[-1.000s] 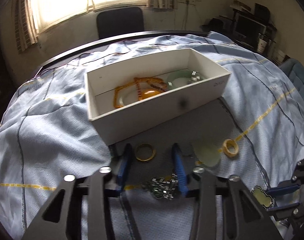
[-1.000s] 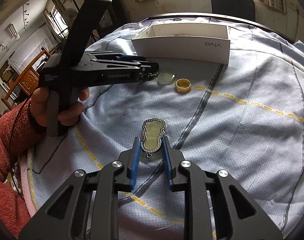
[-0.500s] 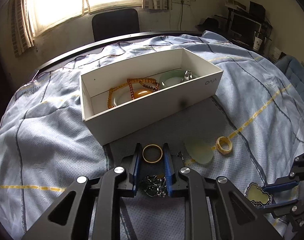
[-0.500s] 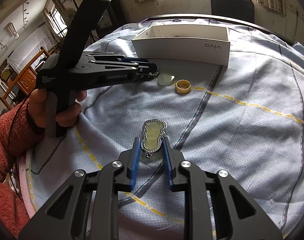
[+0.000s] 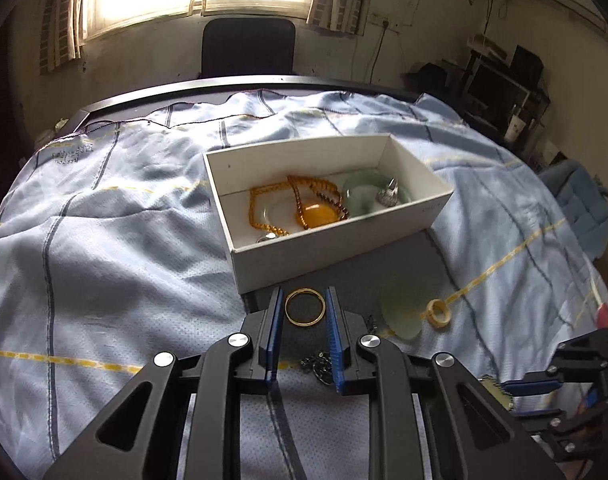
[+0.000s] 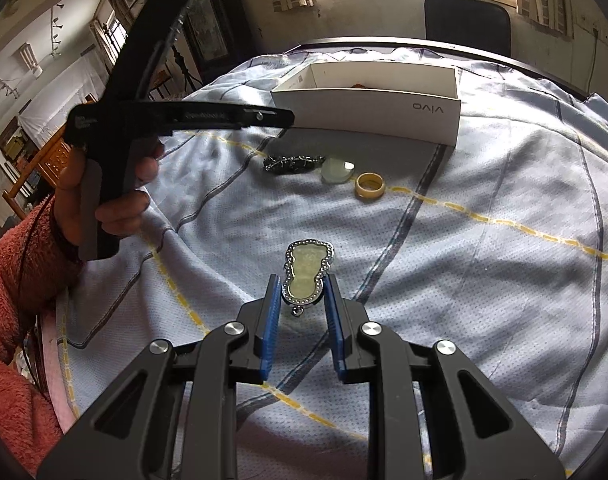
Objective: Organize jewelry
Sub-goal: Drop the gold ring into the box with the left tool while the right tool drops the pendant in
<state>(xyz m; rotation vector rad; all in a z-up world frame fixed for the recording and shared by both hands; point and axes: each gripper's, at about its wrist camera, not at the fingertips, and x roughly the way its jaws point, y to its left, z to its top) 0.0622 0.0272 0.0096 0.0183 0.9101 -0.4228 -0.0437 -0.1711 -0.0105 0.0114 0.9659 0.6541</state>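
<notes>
Left claw (image 5: 304, 312) clasps gold ring (image 5: 305, 307); contact unclear.

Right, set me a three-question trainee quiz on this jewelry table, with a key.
1. True or false: the white box is empty.
2. What sits between the fingers of the left gripper? A) a gold ring B) a wristwatch C) a coin
3. In a few words: which piece lies between the fingers of the right gripper?

Key
1. False: amber beads and a green bangle lie inside.
2. A
3. The silver-rimmed pendant, lying on the cloth.
</notes>
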